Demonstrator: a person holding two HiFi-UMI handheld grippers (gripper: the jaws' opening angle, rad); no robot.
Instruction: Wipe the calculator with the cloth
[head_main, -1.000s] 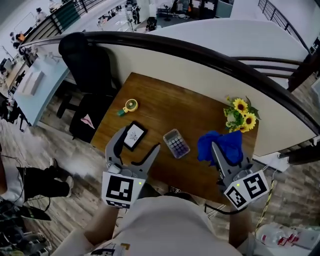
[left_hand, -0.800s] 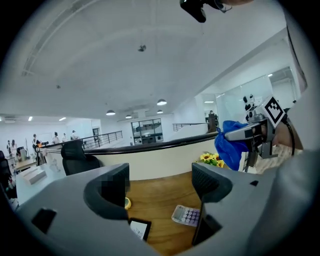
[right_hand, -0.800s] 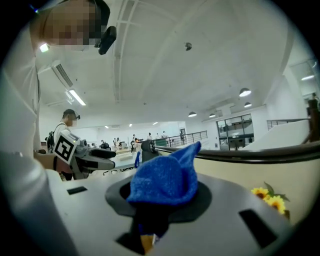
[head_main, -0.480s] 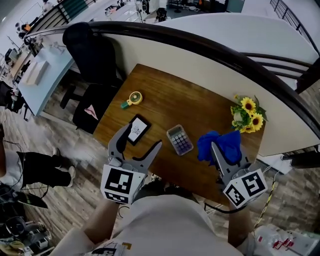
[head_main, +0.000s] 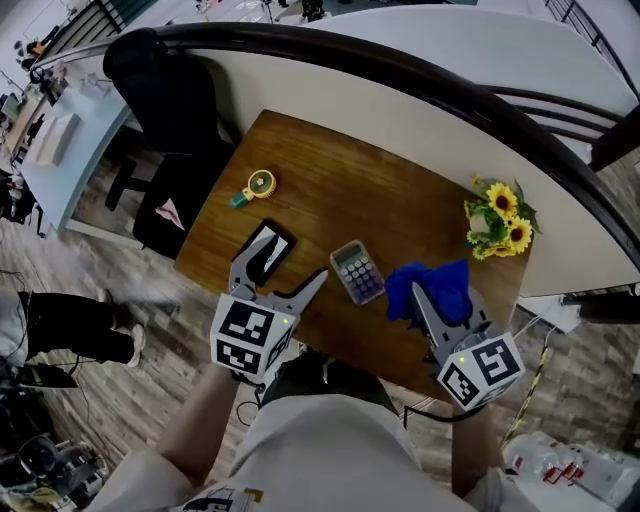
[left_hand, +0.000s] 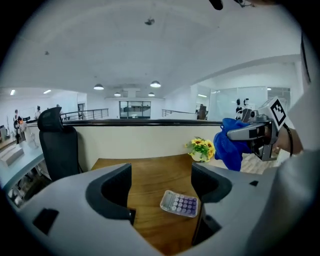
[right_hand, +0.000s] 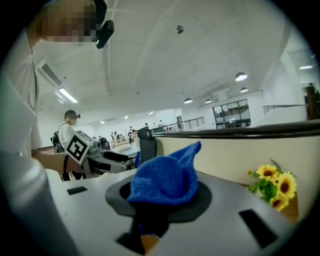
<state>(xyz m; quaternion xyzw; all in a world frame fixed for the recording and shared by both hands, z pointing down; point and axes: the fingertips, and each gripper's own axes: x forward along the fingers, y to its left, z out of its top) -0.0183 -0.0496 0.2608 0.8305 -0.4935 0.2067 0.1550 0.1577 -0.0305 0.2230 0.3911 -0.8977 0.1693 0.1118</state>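
Note:
A small grey calculator (head_main: 357, 271) with purple keys lies flat near the front middle of the wooden table (head_main: 330, 190); in the left gripper view the calculator (left_hand: 180, 203) shows between the jaws, farther off. My right gripper (head_main: 424, 294) is shut on a blue cloth (head_main: 432, 287), which it holds up in the air just right of the calculator. From the right gripper's own camera, the cloth (right_hand: 165, 180) bulges out of the closed jaws. My left gripper (head_main: 281, 274) hangs open and empty over the table's front left edge.
A black-framed tablet (head_main: 262, 247) lies under the left gripper's left finger. A yellow tape measure (head_main: 258, 184) sits at the table's left. A sunflower bunch (head_main: 500, 225) stands at the right edge. A black chair (head_main: 160, 90) is beside the table's left end.
Both grippers have shifted a little toward the calculator. The left one now overlaps the tablet, and the cloth hangs closer to the calculator. The jaws are unchanged.

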